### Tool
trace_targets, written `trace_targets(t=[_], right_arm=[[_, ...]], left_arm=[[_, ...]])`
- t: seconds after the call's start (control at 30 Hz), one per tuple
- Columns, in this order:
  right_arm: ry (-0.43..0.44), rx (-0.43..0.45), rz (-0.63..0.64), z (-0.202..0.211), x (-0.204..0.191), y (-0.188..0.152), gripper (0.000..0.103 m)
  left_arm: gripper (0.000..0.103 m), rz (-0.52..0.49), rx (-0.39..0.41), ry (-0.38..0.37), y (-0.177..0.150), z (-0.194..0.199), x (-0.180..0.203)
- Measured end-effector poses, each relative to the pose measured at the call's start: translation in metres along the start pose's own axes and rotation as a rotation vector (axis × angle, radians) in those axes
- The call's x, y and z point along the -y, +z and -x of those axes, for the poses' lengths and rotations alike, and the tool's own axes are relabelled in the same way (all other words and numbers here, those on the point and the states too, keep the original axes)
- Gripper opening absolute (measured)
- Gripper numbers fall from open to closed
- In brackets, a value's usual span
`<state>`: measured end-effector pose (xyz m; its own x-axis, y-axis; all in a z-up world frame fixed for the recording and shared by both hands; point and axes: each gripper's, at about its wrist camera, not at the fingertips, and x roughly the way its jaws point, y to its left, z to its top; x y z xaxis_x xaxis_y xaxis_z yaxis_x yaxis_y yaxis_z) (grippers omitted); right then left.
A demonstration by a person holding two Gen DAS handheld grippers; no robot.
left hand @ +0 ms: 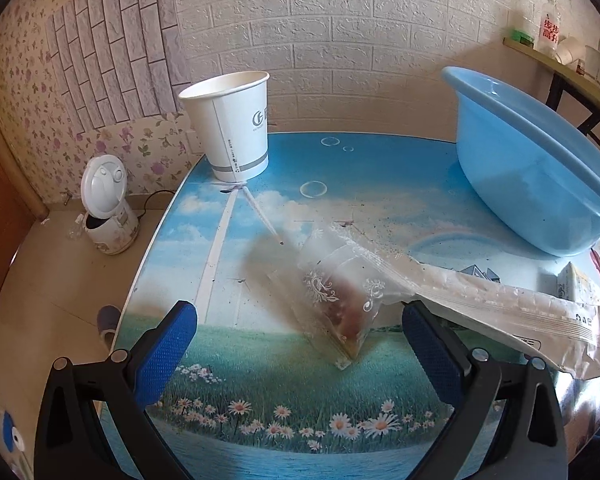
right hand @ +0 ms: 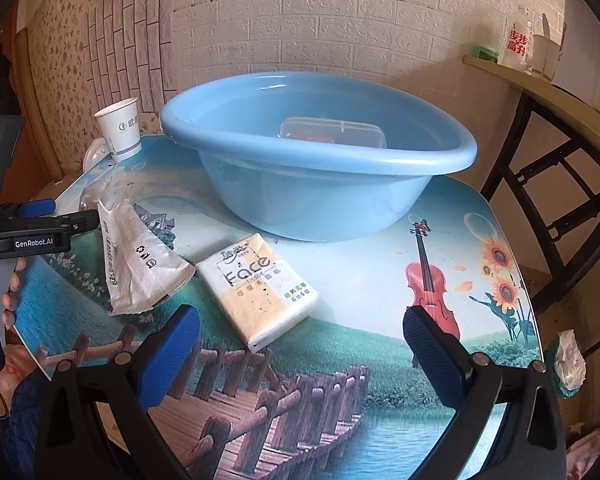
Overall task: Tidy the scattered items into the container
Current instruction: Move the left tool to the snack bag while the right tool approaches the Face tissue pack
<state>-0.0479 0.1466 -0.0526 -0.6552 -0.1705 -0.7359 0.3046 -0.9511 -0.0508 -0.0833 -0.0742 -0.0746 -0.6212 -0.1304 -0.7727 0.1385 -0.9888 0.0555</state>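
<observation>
A clear snack bag (left hand: 336,300) with brown contents lies on the printed table between the blue pads of my open left gripper (left hand: 296,332). A long empty white wrapper (left hand: 512,312) (right hand: 136,264) stretches to its right. A white paper cup (left hand: 236,124) (right hand: 120,128) stands at the far left, a thin white stick (left hand: 260,216) lying in front of it. The light blue basin (left hand: 532,160) (right hand: 316,160) holds a clear plastic box (right hand: 332,132). A tissue pack (right hand: 260,292) lies ahead of my open right gripper (right hand: 300,340). In the right wrist view the left gripper (right hand: 40,228) shows at the left edge.
The round table (right hand: 380,280) ends just beyond the cup and on the right. A white kettle (left hand: 108,212) sits on the floor to the left. A dark chair (right hand: 560,200) and a shelf with a bottle (right hand: 520,40) stand right. A crumpled tissue (right hand: 568,356) lies by the table's right edge.
</observation>
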Motion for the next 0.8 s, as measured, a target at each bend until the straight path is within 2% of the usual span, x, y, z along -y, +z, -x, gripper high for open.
trace_targets(t=[0.1, 0.17, 0.3, 0.4, 0.47, 0.63, 0.7, 0.73, 0.8], right_arm=[[0.017, -0.011, 0.010, -0.004, -0.001, 0.002, 0.099], [0.021, -0.014, 0.013, -0.006, -0.001, 0.003, 0.099], [0.033, -0.018, 0.020, -0.010, -0.001, 0.007, 0.099], [0.051, -0.021, 0.025, -0.013, -0.002, 0.009, 0.099], [0.054, -0.026, 0.028, -0.016, -0.002, 0.010, 0.099], [0.068, -0.025, 0.029, -0.018, -0.003, 0.013, 0.099], [0.082, -0.026, 0.025, -0.019, -0.002, 0.014, 0.093], [0.096, -0.032, 0.023, -0.020, -0.002, 0.014, 0.087], [0.104, -0.042, 0.020, -0.023, -0.002, 0.014, 0.085]], left_arm=[[0.098, -0.003, 0.003, -0.006, 0.003, -0.003, -0.001], [0.089, 0.000, -0.004, -0.026, 0.004, -0.006, -0.002], [0.087, -0.004, -0.030, -0.040, 0.007, -0.011, -0.002], [0.074, -0.018, -0.016, -0.036, 0.008, -0.011, 0.000], [0.062, -0.019, -0.013, -0.054, 0.009, -0.010, 0.001], [0.055, -0.013, -0.005, -0.062, 0.007, -0.008, 0.003], [0.053, -0.017, 0.000, -0.057, 0.006, -0.007, 0.003], [0.050, -0.016, 0.001, -0.060, 0.006, -0.006, 0.003], [0.049, -0.012, 0.003, -0.063, 0.005, -0.004, 0.002]])
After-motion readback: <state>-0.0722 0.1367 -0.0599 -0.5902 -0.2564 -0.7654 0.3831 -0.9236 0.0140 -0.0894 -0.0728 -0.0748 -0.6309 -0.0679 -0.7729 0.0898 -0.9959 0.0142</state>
